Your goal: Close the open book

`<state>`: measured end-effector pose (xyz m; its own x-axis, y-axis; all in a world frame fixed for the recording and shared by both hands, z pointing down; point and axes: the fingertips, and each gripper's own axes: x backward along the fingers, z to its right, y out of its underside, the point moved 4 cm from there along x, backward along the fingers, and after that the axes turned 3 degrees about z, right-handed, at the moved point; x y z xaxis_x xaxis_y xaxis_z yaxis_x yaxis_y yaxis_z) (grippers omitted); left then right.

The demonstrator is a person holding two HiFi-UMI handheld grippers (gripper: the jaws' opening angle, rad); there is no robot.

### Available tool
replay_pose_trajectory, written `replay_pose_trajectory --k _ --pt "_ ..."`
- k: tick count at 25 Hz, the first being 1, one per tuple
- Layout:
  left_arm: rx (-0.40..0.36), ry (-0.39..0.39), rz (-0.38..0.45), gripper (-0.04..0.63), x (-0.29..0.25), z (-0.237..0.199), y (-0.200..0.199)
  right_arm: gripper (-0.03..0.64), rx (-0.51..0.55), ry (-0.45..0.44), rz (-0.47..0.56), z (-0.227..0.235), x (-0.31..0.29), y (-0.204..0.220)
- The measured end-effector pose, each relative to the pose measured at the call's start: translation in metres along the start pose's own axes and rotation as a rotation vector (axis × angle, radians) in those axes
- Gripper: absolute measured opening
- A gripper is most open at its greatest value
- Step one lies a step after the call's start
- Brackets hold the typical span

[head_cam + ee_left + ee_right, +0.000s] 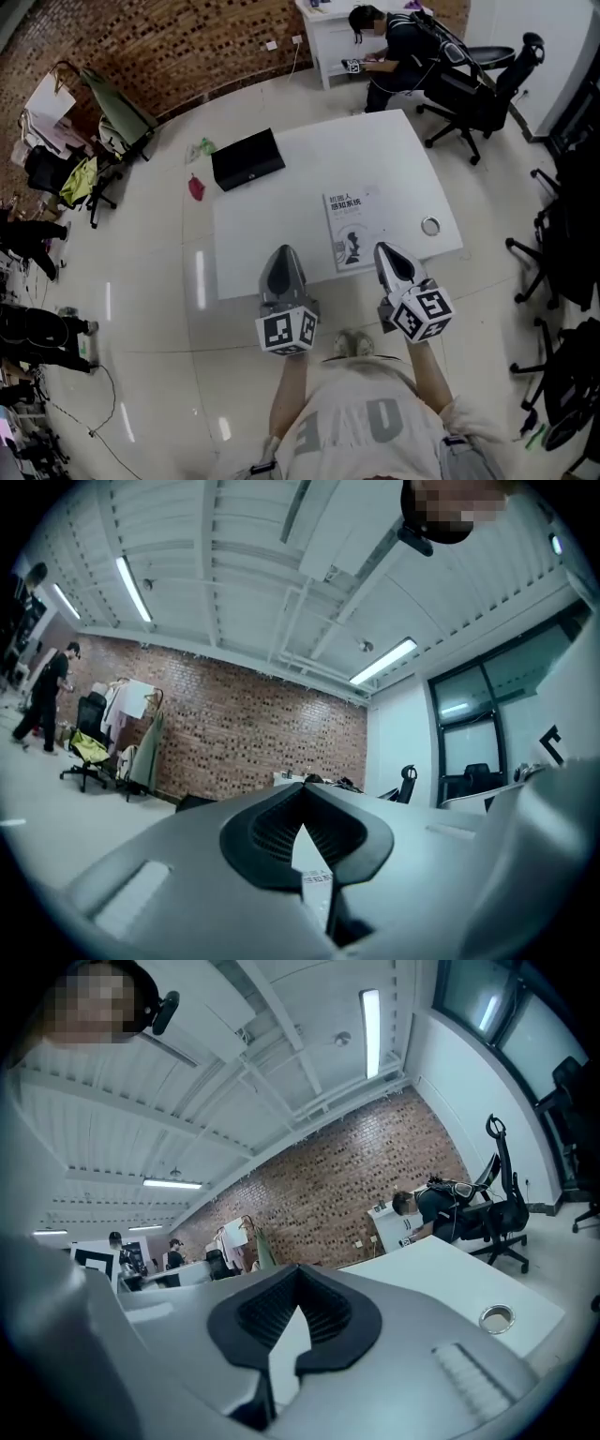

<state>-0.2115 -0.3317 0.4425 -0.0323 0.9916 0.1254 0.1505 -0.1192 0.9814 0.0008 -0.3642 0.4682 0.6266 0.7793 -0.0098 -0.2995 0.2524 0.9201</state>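
Closest to the head camera is the person's pale shirt (361,417), and just beyond it are the two marker cubes that cap the grippers. Both tools are held side by side over the near edge of the white table (281,202). The left gripper (283,253) has its jaws together; its own view shows the dark ribbed pads meeting at the tip with nothing clamped between them. The right gripper (384,249) is the same, its pads also drawn together on nothing, and both tools point level across the room toward the brick wall (178,42). The book (354,230) lies flat on the table, closed, with its pale cover up, dark title print near the top and a small dark figure lower down. It sits beyond the gripper tips and between them, clearly nearer the right one: its near right corner is just beside the right gripper's tip in the head view, while the left gripper stands well apart to the book's left. Neither gripper touches the book. A black case (247,157) rests on the far left part of the table, and a small metal ring (430,226) is set into the tabletop to the right of the book. Past the table, a seated person (398,47) bends over a white desk (323,37).
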Motion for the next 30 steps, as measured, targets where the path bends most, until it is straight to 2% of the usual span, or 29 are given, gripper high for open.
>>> replay_pose_trajectory --k 3,8,14,18,21,25,30 --pt "-0.059 -0.006 0.055 0.008 0.013 -0.016 -0.016 0.005 -0.035 0.0 0.011 -0.008 -0.007 0.003" --pt "-0.005 -0.026 0.118 0.008 0.028 -0.033 -0.036 0.005 -0.057 -0.032 -0.019 -0.026 -0.014 0.016" --pt "-0.03 -0.032 0.121 0.011 0.032 -0.051 -0.042 0.005 -0.034 -0.026 -0.027 -0.042 -0.019 0.017" --pt "-0.028 -0.034 0.083 0.011 0.031 -0.059 -0.04 0.005 -0.027 0.015 -0.045 -0.043 -0.014 0.018" --pt "-0.011 0.002 0.067 0.011 0.038 -0.057 -0.041 0.005 -0.014 0.045 -0.064 -0.048 -0.005 0.023" --pt "0.037 0.029 0.11 0.011 0.067 -0.062 -0.059 0.005 -0.006 0.039 -0.09 -0.074 0.012 0.042" --pt "0.016 0.008 0.167 0.011 0.098 -0.059 -0.08 0.005 0.007 0.0 -0.086 -0.096 0.047 0.045"
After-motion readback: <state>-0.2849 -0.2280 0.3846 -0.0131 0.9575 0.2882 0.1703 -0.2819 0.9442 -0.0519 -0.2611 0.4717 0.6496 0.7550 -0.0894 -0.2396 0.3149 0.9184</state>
